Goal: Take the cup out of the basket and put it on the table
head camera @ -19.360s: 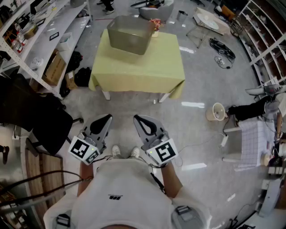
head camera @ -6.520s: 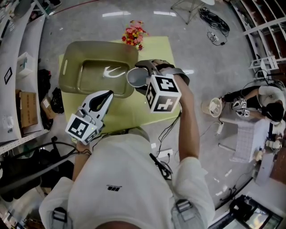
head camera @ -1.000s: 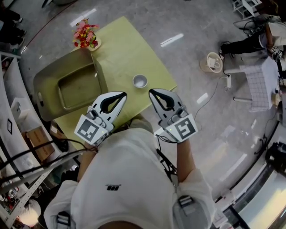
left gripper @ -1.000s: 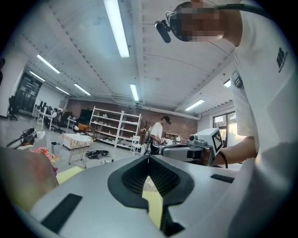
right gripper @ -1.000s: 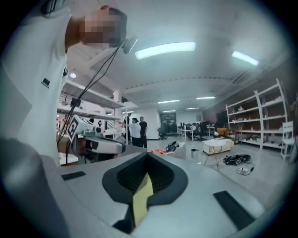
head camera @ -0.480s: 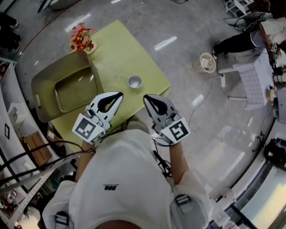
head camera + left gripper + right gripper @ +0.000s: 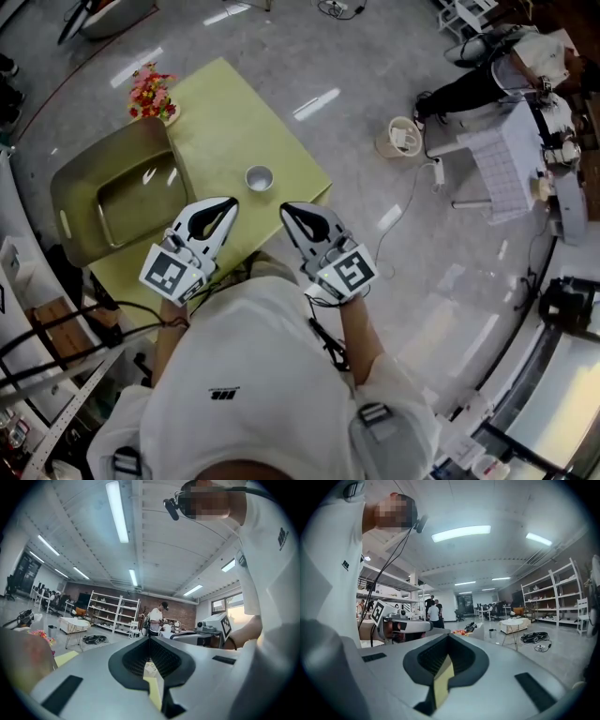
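The cup [image 7: 259,177] stands upright on the tabletop [image 7: 230,117], opening upward, long axis vertical, right of the basket [image 7: 67,192]. It sits beyond, untouched by, the left hand-held gripper [image 7: 228,203] and right hand-held gripper [image 7: 287,209]. Both have jaws pressed together, empty.

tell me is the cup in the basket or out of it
Out. The cup stands upright on the table, beside the basket and apart from it.

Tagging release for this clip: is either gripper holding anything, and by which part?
Nothing is held. The left gripper and right gripper are both shut and empty; the cup stands alone on the table, outside the basket.
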The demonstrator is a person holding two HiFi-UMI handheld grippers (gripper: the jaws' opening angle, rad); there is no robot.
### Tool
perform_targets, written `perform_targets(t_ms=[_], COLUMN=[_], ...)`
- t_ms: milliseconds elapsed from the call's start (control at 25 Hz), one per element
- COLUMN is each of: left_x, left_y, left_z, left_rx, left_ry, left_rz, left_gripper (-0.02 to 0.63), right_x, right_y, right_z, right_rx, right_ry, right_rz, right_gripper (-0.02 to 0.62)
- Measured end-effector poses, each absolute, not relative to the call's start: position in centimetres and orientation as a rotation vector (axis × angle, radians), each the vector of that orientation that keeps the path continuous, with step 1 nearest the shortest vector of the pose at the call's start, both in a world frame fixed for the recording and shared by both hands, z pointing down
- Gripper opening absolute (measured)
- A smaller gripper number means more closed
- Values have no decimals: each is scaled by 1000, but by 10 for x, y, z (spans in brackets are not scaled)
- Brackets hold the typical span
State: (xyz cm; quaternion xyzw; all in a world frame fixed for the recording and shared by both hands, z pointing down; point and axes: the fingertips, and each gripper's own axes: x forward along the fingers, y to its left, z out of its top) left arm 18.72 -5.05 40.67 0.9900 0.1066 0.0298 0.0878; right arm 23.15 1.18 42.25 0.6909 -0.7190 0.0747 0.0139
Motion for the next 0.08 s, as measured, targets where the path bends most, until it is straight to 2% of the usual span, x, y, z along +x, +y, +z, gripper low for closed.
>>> perform_targets(t_ms=[80], left_x=[183], left_y=[-49], left_z=[406], left_rx=[2949], left_ry=[314], left_rz=[80], left_gripper=[12], right_x=[228], right_y=[15], right_z=[422], right_rx=[2151], right_ry=[-2228], right_rz=[232], right_gripper=[8])
